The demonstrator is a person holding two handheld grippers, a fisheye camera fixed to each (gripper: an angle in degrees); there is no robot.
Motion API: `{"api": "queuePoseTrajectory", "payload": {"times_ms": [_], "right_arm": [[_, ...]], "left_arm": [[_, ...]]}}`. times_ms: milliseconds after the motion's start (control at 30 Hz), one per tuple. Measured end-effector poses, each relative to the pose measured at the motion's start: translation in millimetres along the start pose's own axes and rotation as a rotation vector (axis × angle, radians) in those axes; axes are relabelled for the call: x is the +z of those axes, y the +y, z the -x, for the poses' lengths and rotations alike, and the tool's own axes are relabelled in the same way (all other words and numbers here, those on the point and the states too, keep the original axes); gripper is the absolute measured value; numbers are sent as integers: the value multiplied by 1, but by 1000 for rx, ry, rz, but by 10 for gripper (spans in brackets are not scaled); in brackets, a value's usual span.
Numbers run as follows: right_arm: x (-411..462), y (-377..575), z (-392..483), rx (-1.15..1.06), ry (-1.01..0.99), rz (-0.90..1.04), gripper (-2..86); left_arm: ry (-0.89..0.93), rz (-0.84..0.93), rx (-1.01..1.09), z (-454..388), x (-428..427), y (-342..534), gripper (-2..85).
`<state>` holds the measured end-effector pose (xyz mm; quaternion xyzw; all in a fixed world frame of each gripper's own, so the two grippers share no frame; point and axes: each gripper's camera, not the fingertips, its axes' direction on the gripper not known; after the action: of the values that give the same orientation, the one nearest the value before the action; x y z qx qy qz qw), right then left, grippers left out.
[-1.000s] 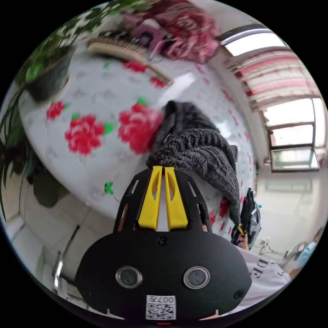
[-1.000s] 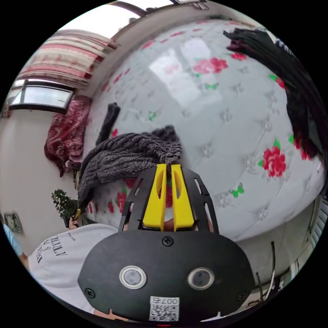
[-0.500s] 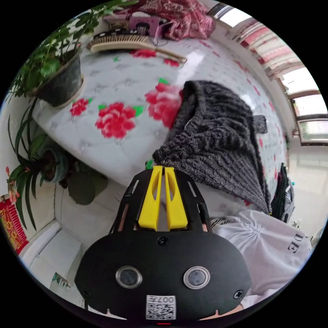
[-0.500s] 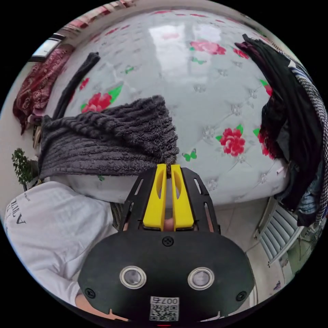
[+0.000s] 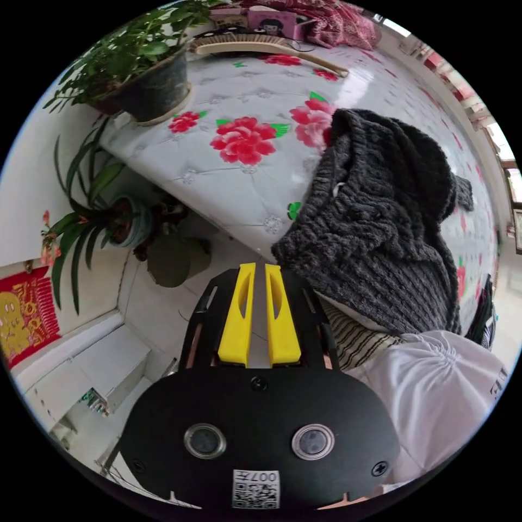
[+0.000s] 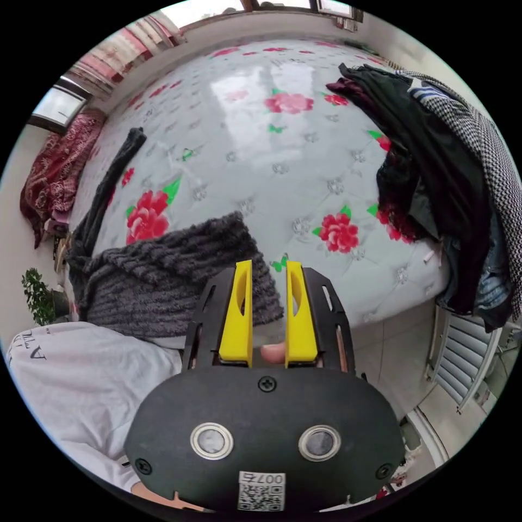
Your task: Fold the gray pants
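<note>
The gray knitted pants [image 5: 380, 217] lie doubled over at the near edge of a white surface printed with red flowers [image 5: 228, 179]. My left gripper [image 5: 259, 266] hangs just off that edge, left of the pants' corner, its yellow jaws slightly apart with nothing between them. In the right gripper view the pants [image 6: 163, 272] lie left of my right gripper [image 6: 268, 263], which is open and holds nothing. One dark leg [image 6: 117, 163] trails away across the surface.
A potted plant [image 5: 147, 81] and a long brush [image 5: 255, 43] sit on the far corner, with more plants [image 5: 98, 217] on the floor below. A pile of dark clothes [image 6: 446, 163] covers the right edge. A radiator [image 6: 467, 359] stands below it. The person's white shirt [image 6: 81, 380] is close by.
Both grippers were shut on the pants' edge; now both have let go and drawn back past the surface's edge. The pants have settled onto the surface in a fold.
</note>
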<state>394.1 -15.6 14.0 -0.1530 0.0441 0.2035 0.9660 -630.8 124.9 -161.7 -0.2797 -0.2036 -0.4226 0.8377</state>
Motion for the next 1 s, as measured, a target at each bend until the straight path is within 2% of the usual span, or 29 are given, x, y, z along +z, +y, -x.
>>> {"api": "queuePoseTrajectory", "payload": {"times_ms": [133,233,267,333,400,467,600,733,867,1000], "right_arm": [[59,-38,27,-6,-52,68,94],[104,-51,34,64,86,184,92],[104,-53,36,58,112,168,90],[107,-61,30,85,96,232,86],[103,-69,22,105,67,275,82],[74,-80,25,112,66,178,71],[40,-118,57,47,15,19,65],[44,-193,155,-150,-153,-69,70],[80,-267,278,-323,-261,-45,80],[123,-322,348,-308,-290,33,86]], "left_arm": [[-74,55,-143,2,3,4,-5],[-127,41,-183,2,-6,16,-9],[-147,45,-203,4,-8,19,-9],[-191,40,-311,21,-13,33,-10],[-139,-2,-397,33,-18,42,-10],[-25,-90,-419,32,-25,45,-10],[157,-223,-276,-17,-32,5,-8],[228,-206,-36,-104,-21,-75,6],[176,-214,93,-172,-15,-137,42],[115,-257,136,-213,-21,-197,74]]}}
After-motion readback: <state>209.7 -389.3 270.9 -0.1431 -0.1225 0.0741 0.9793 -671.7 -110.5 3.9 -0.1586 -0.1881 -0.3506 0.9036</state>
